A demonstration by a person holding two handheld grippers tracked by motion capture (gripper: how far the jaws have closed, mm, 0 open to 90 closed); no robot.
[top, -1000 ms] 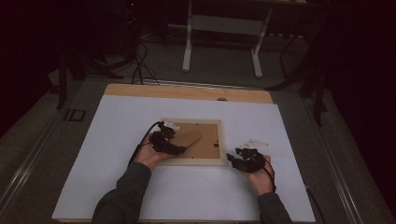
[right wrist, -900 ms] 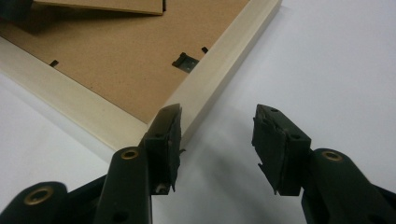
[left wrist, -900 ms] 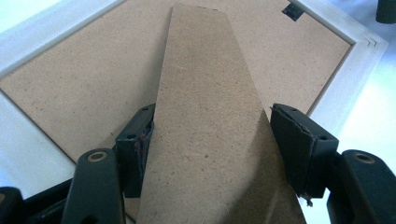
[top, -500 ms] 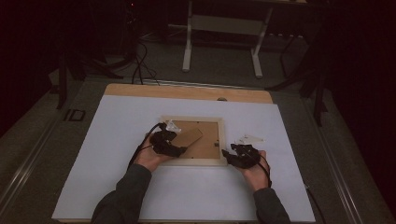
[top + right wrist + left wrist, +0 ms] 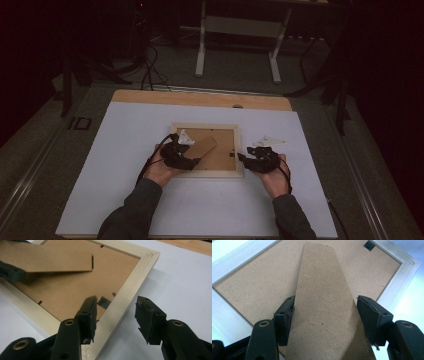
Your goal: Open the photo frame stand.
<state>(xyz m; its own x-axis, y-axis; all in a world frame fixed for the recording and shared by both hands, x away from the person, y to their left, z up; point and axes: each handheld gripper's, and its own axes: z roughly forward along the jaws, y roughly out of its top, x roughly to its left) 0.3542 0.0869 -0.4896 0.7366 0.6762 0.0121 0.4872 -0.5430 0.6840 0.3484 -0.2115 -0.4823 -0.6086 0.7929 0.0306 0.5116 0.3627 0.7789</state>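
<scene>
A picture frame (image 5: 207, 150) lies face down on the white sheet (image 5: 125, 150) that covers the table, near the sheet's middle and a little nearer its far edge than the person's own edge; its pale wooden rim surrounds a brown fibreboard backing. From that backing an easel stand (image 5: 324, 307), a long tapering strip of the same brown board, lifts off at a slant toward the frame's near left corner. The left gripper (image 5: 325, 315) has its two black jaws on either side of this strip, the left pad against its edge and the right pad at or just beside the other edge, so the strip looks held across its width. The right gripper (image 5: 116, 315) sits at the frame's right rail, near its near right corner: its jaws stand wide apart and straddle the pale rail, one above the backing by a small black turn clip (image 5: 104, 301), the other above the white sheet outside the frame, and neither pad presses on the wood. In the high view both forearms come in from the near edge of the table, whose bare wood (image 5: 200, 99) shows along the far side.
</scene>
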